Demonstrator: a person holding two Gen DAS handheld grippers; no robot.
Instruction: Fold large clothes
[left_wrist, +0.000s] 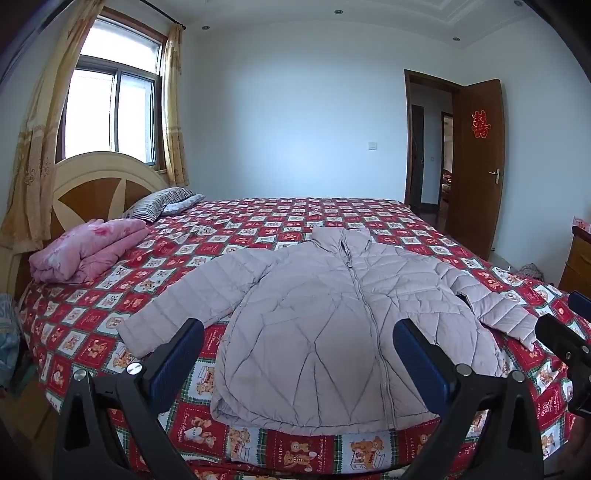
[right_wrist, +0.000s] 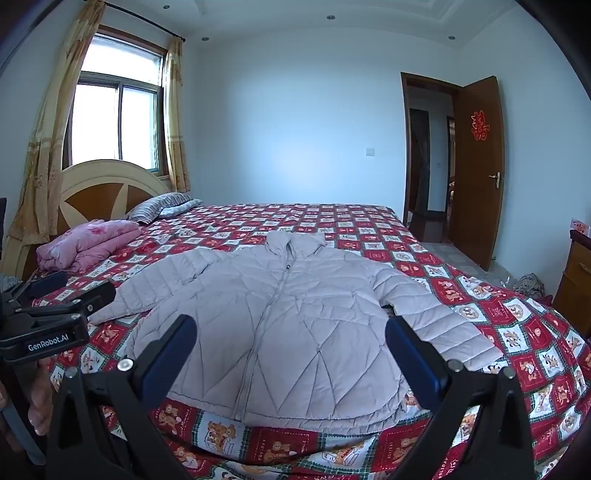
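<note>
Jacket (left_wrist: 325, 317), pale quilted puffer, is laid flat and face-up on the bed (left_wrist: 369, 214), zipped, collar toward the far side, hem at the near edge, both sleeves spread outward. Nothing is folded yet. Left sleeve (left_wrist: 192, 295) is angled out toward the pink folded quilt (left_wrist: 85, 254); left gripper (left_wrist: 299, 350) is held above the hem, jaws wide apart, nothing between them. Zipper line (left_wrist: 365, 314) is best used as the fold axis. Right gripper (right_wrist: 291, 347) is likewise spread fully and empty, near the hem; right sleeve (right_wrist: 436, 314) lies just beyond it. Suggested: each cuff is pinched well in, sleeves are brought across the chest first, padding is pressed flat so trapped air is not left to spring the fold open.
</note>
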